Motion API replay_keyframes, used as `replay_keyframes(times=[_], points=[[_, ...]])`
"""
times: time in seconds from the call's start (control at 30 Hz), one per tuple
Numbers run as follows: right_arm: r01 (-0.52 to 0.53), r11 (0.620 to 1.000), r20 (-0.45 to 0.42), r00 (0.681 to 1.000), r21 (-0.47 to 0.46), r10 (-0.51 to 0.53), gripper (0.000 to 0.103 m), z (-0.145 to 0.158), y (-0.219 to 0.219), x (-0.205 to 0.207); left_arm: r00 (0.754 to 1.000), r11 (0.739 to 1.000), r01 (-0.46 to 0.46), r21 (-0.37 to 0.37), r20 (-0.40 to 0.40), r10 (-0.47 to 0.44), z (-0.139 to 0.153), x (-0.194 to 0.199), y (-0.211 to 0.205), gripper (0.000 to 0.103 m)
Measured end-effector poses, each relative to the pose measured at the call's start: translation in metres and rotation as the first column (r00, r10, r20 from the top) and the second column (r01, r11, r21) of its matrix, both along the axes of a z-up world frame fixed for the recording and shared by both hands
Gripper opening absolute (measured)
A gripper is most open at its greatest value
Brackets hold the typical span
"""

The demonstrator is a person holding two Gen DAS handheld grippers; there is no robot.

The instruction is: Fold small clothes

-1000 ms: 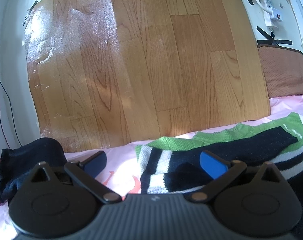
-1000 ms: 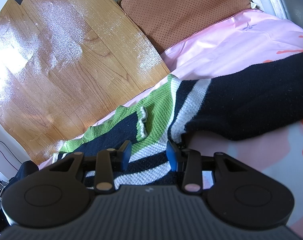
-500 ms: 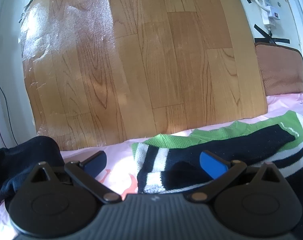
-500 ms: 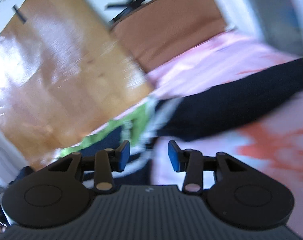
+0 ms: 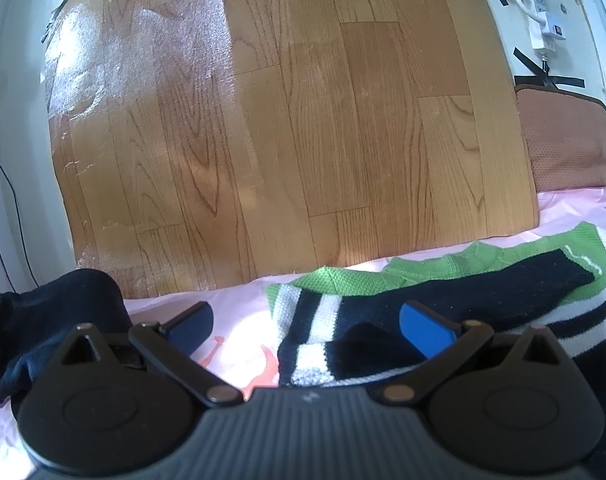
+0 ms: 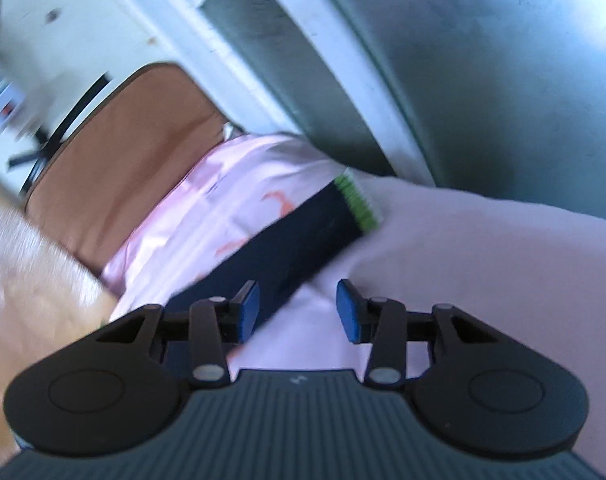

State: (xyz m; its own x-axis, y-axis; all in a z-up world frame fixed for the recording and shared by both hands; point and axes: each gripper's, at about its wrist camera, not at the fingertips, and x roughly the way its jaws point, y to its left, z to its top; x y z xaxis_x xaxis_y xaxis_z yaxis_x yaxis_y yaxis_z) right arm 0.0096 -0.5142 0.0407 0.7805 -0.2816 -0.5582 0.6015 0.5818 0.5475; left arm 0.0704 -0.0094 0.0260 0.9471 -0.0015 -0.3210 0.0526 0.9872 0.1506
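At the far left, a dark navy bundled garment lies on the pink patterned bedsheet, just beside the left finger of the left gripper. That gripper hangs low over the sheet with its jaws released and spread wide; nothing is pinched between the blue pads. The hem end of the navy, white and green striped knitted sweater sits between and just beyond the pads, lying flat; its body runs away to the right, along the foot of the upright wood-grain board.

Further right, the right gripper has its jaws partly parted and empty; the pads press on nothing. The view is motion-blurred. A navy knitted sleeve with a green and white ribbed cuff lies stretched across the sheet. Its long axis runs on a diagonal from just behind the left pad up and away to the right, with the cuff at the far end, near the edge of a pale folded cloth.

Judgement: the sleeve is the part to fold in next. The right gripper is the nearer one. The cuff lies ahead and slightly right of its jaws, so the jaws should advance along the sleeve axis and close across it, not along it
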Motion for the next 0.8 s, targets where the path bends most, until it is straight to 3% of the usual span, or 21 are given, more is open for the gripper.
replay_keyframes(times=[0.13, 0.2, 0.3, 0.47, 0.6, 0.7, 0.8], points=[[0.040, 0.999, 0.015, 0.999, -0.025, -0.040, 0.042, -0.005, -0.009, 0.017, 1.000, 1.000, -0.002, -0.007, -0.003, 0.002, 0.000, 0.001, 0.001, 0.103], [0.035, 0.997, -0.039, 0.999, -0.065, -0.038, 0.014, -0.005, -0.013, 0.030, 1.000, 1.000, 0.001, -0.014, -0.003, -0.001, 0.001, 0.000, 0.002, 0.103], [0.023, 0.998, -0.013, 1.000, -0.056, -0.023, 0.013, 0.013, -0.011, 0.037, 1.000, 0.999, 0.002, -0.034, -0.001, -0.002, 0.001, 0.000, 0.005, 0.103], [-0.140, 0.968, 0.120, 0.979, -0.210, 0.167, 0.012, 0.090, 0.048, 0.061, 1.000, 0.990, -0.006, -0.138, -0.002, 0.005, 0.006, 0.001, 0.024, 0.103], [-0.329, 0.889, 0.176, 0.901, -0.319, 0.397, 0.012, 0.143, 0.132, 0.096, 0.998, 0.963, -0.055, -0.265, -0.028, 0.049, 0.012, 0.008, 0.056, 0.103], [-0.478, 0.799, 0.181, 0.805, -0.364, 0.564, 0.012, 0.160, 0.201, 0.126, 0.992, 0.925, -0.125, -0.358, -0.059, 0.111, 0.014, 0.016, 0.088, 0.103], [-0.617, 0.687, 0.135, 0.699, -0.384, 0.702, 0.012, 0.152, 0.278, 0.157, 0.983, 0.881, -0.182, -0.437, -0.091, 0.158, 0.015, 0.022, 0.118, 0.103]])
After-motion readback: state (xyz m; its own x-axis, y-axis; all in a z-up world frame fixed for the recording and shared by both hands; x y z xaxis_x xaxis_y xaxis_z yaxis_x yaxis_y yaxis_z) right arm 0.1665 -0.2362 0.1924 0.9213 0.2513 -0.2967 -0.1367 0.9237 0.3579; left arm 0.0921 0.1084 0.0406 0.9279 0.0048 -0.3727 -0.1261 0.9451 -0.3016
